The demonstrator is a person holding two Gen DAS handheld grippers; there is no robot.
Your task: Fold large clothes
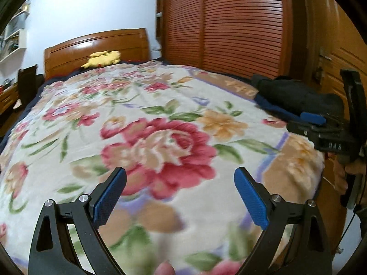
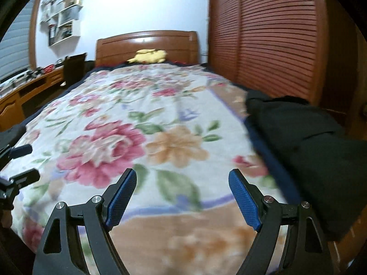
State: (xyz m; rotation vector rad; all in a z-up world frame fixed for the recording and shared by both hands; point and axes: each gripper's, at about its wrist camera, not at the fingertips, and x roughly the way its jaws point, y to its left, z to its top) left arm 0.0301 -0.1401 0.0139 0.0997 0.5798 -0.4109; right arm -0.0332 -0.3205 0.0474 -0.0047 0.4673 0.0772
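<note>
A dark, nearly black garment (image 2: 305, 142) lies bunched along the right edge of the bed, on a floral blanket (image 2: 142, 123). It also shows in the left wrist view (image 1: 291, 94). My left gripper (image 1: 180, 174) is open and empty above the blanket near the bed's foot. My right gripper (image 2: 182, 176) is open and empty, just left of the garment and apart from it. The right gripper also shows at the right edge of the left wrist view (image 1: 316, 123). The left gripper shows at the left edge of the right wrist view (image 2: 23, 162).
A yellow plush toy (image 1: 103, 58) lies by the wooden headboard (image 1: 96, 45). A slatted wooden wardrobe (image 1: 224, 23) stands close along the bed's right side. A desk (image 2: 25, 91) and dark chair (image 2: 73, 68) stand to the left.
</note>
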